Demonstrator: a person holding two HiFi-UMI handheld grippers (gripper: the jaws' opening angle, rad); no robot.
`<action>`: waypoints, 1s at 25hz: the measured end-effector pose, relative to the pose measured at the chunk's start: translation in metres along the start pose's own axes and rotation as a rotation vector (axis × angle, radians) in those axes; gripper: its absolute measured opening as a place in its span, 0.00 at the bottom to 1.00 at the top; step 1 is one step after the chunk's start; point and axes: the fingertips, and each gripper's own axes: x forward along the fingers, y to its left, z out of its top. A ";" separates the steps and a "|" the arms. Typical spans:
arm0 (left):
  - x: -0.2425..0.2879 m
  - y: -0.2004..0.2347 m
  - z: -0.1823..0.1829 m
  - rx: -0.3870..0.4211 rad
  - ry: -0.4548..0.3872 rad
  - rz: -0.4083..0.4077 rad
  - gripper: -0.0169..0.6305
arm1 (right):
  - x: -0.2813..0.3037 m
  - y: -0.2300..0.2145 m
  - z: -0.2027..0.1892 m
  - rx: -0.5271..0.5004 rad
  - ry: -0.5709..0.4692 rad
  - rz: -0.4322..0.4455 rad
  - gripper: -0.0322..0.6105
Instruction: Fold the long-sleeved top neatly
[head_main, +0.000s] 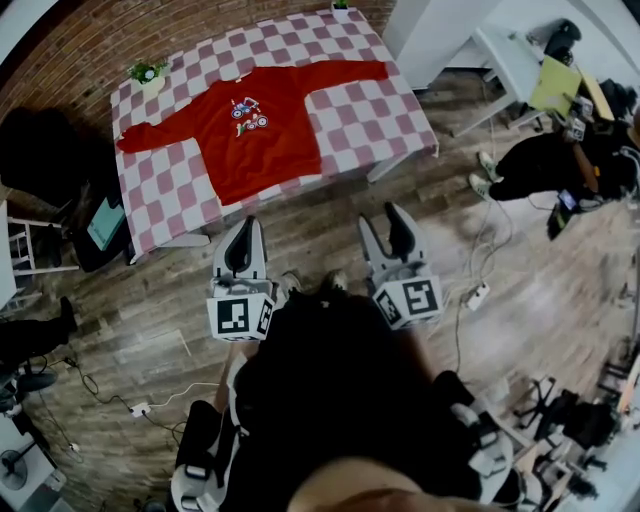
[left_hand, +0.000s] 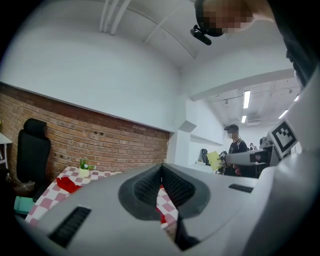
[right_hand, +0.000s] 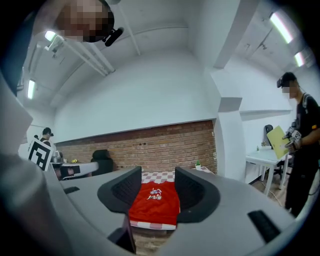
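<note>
**Top Lay Spread on the Table, Both Grippers Held Back**

In the head view we saw the whole red long-sleeved top (head_main: 255, 125) spread flat, sleeves out, on the checked table (head_main: 170, 195). The right gripper view showed only its body. The left gripper view caught little more than one sleeve end near a potted plant (left_hand: 83, 167).

We held the left gripper (head_main: 243, 225) and the right gripper (head_main: 383, 217) roughly level, well short of the table. The left jaws were pressed together on nothing, and the right jaws stood wide apart and empty. We could not read the chest print.
</note>
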 end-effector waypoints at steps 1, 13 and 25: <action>0.000 0.003 -0.002 -0.001 0.006 -0.003 0.04 | 0.001 0.002 0.000 0.010 0.001 -0.004 0.34; 0.006 0.016 -0.020 0.007 0.045 -0.096 0.04 | 0.008 0.009 -0.025 0.060 0.041 -0.098 0.34; 0.097 0.008 -0.009 0.028 0.050 -0.112 0.04 | 0.075 -0.068 -0.025 0.104 0.041 -0.118 0.34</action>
